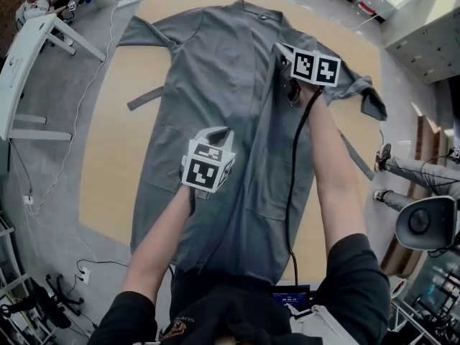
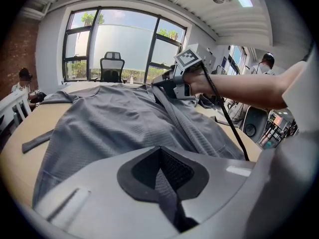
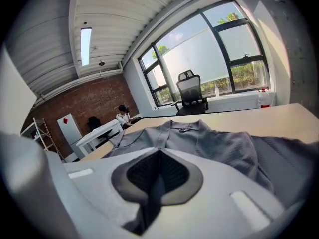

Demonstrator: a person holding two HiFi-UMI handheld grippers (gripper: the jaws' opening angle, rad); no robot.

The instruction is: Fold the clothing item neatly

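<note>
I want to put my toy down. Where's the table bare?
Bare wood lies left of the robe, below its belt, toward the table edge. A thinner strip runs along the right. The middle is all robe.

Under the marker cubes [image 1: 207, 165], head view: jaws of left gripper [image 1: 215, 136] and right gripper [image 1: 293, 90] hidden. Behind left gripper, garment [image 1: 215, 63] hem lost beneath a dark shirt [image 1: 237, 315]. Far beyond right gripper, seated person [image 3: 122, 114] too small to tell.

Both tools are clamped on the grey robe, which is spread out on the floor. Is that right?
No. The left tool and right tool are clamped on the robe, but it is spread out on a wooden table, not the floor; the head view shows this.
</note>
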